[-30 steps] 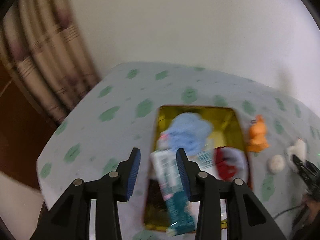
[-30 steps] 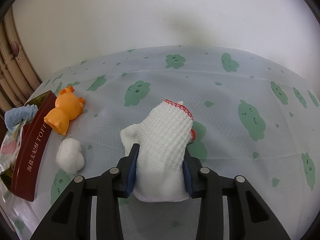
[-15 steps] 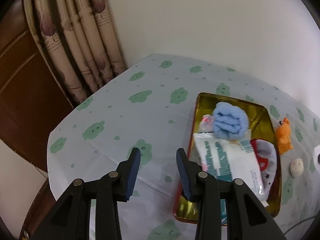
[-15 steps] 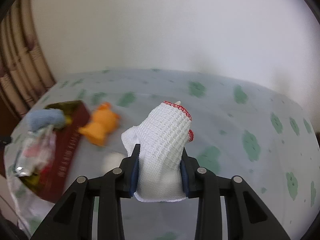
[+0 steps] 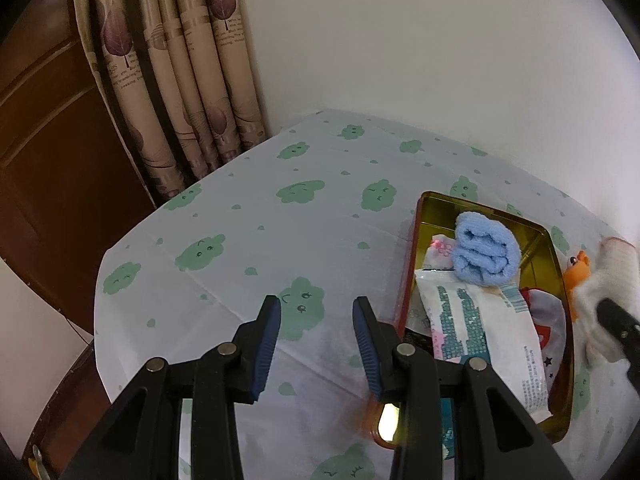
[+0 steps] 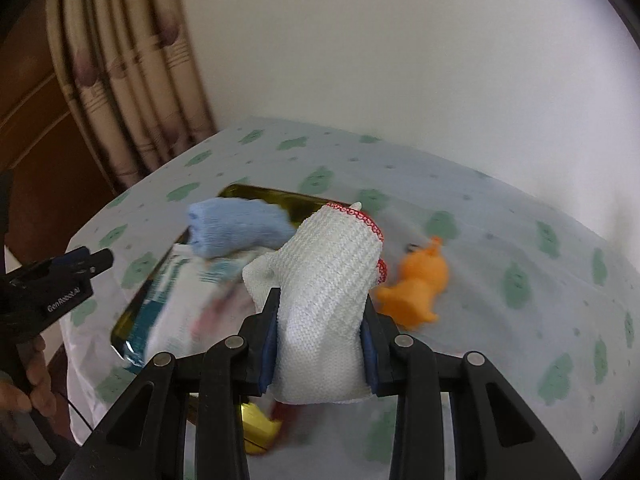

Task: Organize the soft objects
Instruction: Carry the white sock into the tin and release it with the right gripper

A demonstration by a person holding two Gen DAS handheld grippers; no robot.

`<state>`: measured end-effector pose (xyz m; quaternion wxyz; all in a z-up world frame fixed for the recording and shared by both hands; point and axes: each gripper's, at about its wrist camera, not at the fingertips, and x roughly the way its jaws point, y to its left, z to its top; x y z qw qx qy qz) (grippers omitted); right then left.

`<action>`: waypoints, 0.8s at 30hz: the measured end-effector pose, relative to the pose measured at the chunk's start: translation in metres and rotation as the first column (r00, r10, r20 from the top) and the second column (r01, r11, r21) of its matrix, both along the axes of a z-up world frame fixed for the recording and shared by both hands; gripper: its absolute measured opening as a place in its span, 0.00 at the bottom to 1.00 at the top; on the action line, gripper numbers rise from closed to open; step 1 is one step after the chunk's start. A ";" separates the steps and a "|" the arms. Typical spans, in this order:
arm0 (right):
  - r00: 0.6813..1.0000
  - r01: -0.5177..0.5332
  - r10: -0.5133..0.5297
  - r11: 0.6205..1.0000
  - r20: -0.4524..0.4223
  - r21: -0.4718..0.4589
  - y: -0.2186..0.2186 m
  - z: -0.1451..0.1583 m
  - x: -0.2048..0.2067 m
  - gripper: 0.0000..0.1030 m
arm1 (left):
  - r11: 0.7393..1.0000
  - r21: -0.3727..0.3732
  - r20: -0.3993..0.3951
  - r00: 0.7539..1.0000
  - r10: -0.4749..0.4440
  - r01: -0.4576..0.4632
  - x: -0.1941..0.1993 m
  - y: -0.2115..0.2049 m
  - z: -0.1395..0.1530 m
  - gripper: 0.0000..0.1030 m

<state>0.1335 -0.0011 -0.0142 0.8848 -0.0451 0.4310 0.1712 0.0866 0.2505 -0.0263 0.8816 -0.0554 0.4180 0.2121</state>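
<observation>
A white knitted glove (image 6: 326, 292) with red trim hangs in the air, pinched between the pads of my right gripper (image 6: 320, 344), right beside the gold tin box (image 6: 264, 196). In the left wrist view the same glove (image 5: 612, 280) shows at the far right. The tin (image 5: 540, 232) holds a rolled blue towel (image 5: 486, 254), a tissue packet (image 5: 480, 328) and a red-and-white cloth (image 5: 548, 320). My left gripper (image 5: 316, 340) stands open over the tablecloth left of the tin, with nothing between its fingers.
An orange toy animal (image 6: 416, 284) lies on the green-patterned tablecloth (image 5: 280, 240) right of the tin. Curtains (image 5: 180, 80) and a brown wooden door (image 5: 48, 160) stand beyond the table's left edge. A white wall runs behind the table. A person's hand (image 6: 28, 376) holds the left gripper.
My right gripper lifted the white glove off the table and carried it left toward the tin. My left gripper drew back left, leaving the tissue packet in the tin.
</observation>
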 end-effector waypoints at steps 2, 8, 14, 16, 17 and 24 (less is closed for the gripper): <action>1.000 -0.021 0.021 1.000 -0.006 -0.004 0.012 -0.003 0.001 0.31 | 1.000 -0.019 0.005 1.000 0.008 -0.008 -0.001 0.003 0.000 0.37; 0.999 -0.034 0.033 0.999 -0.038 -0.024 0.035 -0.021 0.013 0.33 | 0.999 -0.035 0.015 0.999 0.029 -0.028 -0.002 0.009 0.000 0.37; 0.994 -0.052 0.047 0.997 -0.094 -0.055 0.036 -0.032 0.017 0.41 | 0.999 -0.036 0.016 1.000 0.014 -0.014 -0.001 0.007 -0.001 0.37; 0.994 -0.061 0.054 0.996 -0.099 -0.068 0.036 -0.033 0.016 0.45 | 0.999 -0.034 0.019 1.000 0.008 -0.008 -0.001 0.005 -0.003 0.37; 0.994 -0.060 0.054 0.996 -0.100 -0.064 0.034 -0.032 0.015 0.48 | 0.999 -0.033 0.019 1.000 0.004 -0.004 -0.001 0.005 -0.003 0.37; 0.997 -0.059 0.057 0.997 -0.046 -0.044 0.010 -0.007 0.002 0.51 | 0.999 -0.024 0.032 0.999 -0.039 0.040 -0.001 -0.004 -0.006 0.37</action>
